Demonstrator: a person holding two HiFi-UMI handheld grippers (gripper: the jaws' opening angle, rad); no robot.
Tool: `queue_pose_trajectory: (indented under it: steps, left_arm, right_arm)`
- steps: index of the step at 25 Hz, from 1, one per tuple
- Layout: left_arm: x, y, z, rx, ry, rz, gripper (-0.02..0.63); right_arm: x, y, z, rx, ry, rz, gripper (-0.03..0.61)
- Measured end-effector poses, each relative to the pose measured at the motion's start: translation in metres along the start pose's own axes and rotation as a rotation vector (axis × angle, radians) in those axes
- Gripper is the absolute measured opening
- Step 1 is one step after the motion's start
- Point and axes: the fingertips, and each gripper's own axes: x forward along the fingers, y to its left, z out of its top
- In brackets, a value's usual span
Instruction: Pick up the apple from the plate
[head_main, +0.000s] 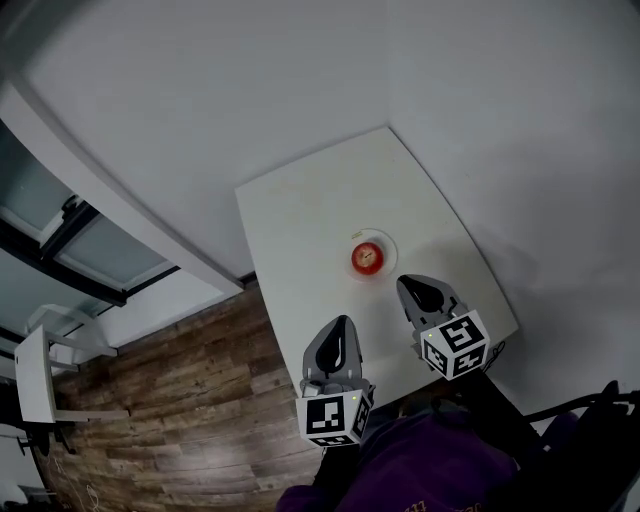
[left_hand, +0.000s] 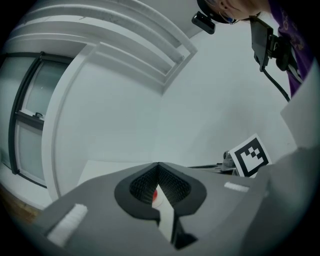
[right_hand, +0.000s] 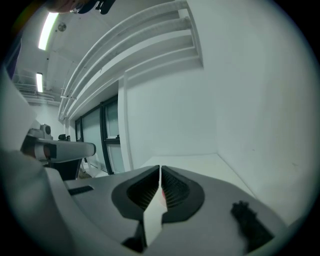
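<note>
Head view gives me the layout: the white table (head_main: 310, 215) runs away from me toward 12 o'clock, and both grippers hover over its near edge. My left gripper (head_main: 342, 322) sits at about 7 o'clock from the plate and my right gripper (head_main: 410, 285) at about 4 o'clock; the right one is nearer. The small white plate (head_main: 388, 243) lies near the table's middle, with the red apple (head_main: 368, 258) resting on it. From the right gripper's tips the apple lies at about 10 o'clock, near but apart; from the left's tips, at about 1 o'clock. The apple is round, so I judge there is no axis to match. Both pairs of jaws are pressed together with nothing between them. Each gripper view shows only a red sliver of apple beyond the closed tips. I judge the right jaws must spread before closing in.
</note>
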Motion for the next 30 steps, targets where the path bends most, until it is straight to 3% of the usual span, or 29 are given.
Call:
queue_pose_trajectory:
  steps: [6,13,16,30]
  left_arm:
    - [0.014,0.007,-0.010,-0.027,0.030,-0.009,0.006]
    - [0.029,0.012,-0.013,-0.046,0.047,0.027,0.006]
    - [0.040,0.014,-0.015,-0.050,0.056,0.044,0.006]
    - [0.047,0.033,-0.016,-0.065,0.079,0.098,0.006]
  right_arm:
    - [0.015,-0.010,-0.011,0.004,0.045,-0.011,0.012]
    - [0.036,-0.018,-0.018,-0.019,0.105,0.039,0.016]
    - [0.053,-0.026,-0.023,-0.029,0.132,0.071,0.103]
    - [0.104,-0.024,-0.051,-0.114,0.259,0.163,0.295]
